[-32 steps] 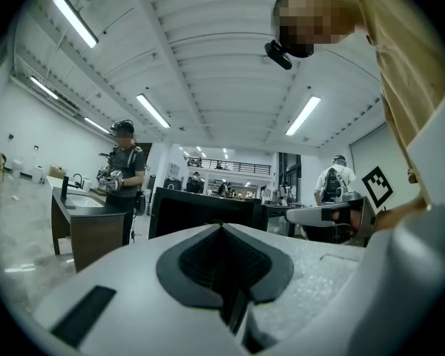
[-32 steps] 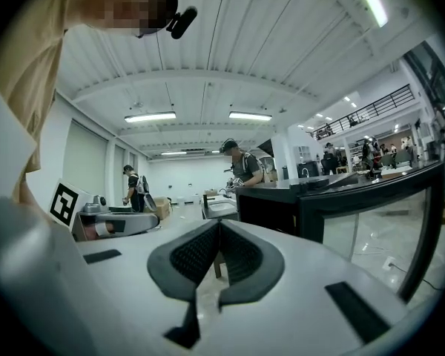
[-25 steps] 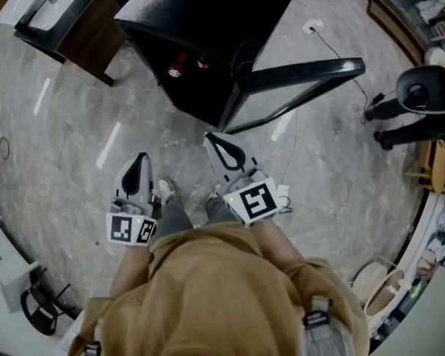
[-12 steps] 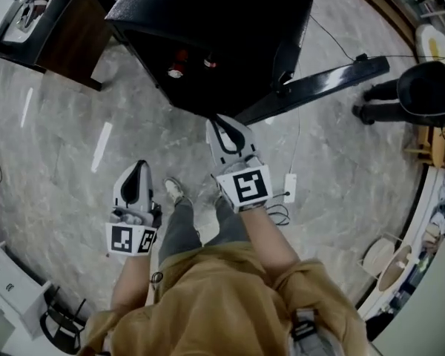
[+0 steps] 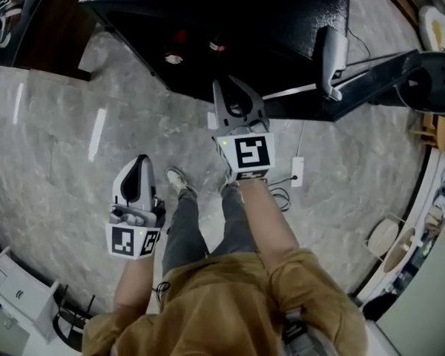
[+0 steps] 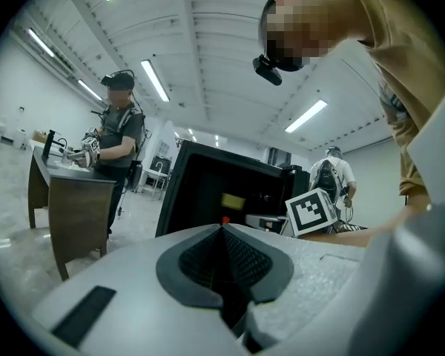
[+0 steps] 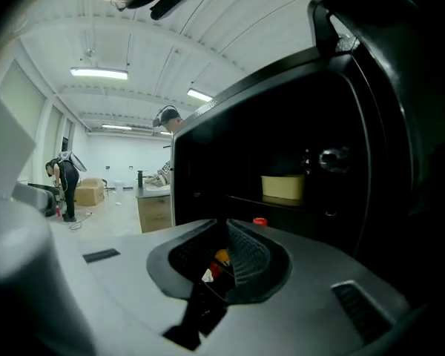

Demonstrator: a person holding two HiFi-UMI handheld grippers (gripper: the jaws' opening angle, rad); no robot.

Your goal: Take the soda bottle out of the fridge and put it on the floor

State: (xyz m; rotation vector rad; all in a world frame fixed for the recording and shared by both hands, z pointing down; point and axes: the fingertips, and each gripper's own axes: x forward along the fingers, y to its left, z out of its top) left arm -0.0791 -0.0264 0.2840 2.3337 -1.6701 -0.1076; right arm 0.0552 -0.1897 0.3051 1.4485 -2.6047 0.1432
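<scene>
fridge [image 5: 208, 6]: black, low on the floor; door [image 5: 378, 76] stands swung wide to the right of the head view, so the inside is open from the front.
soda bottle [image 5: 217, 47]: still inside, low in the dark compartment; only a red cap shows. second red cap [image 5: 174, 58] sits left of it. Can't be sure which is the target; I take the one nearer the right gripper.
right gripper [image 5: 233, 91]: jaws closed together, nothing clamped. Tips at the fridge mouth, tilted a little down at the lower shelf. Reads as the lead hand for the pick.
left gripper [image 5: 141, 162]: jaws closed, empty. Held over the floor [image 5: 74, 124] just beside the person's shoe [image 5: 179, 182], well apart from the fridge. Spare hand, kept out of the way.
yellow tub [image 7: 283, 187]: on the shelf above the cap, not in the reach line.
step: approach, no contact yet.
next: right jaws must open before reaching the bottle; closed, they'd only shove it.
risk: dark interior, two look-alike caps.
</scene>
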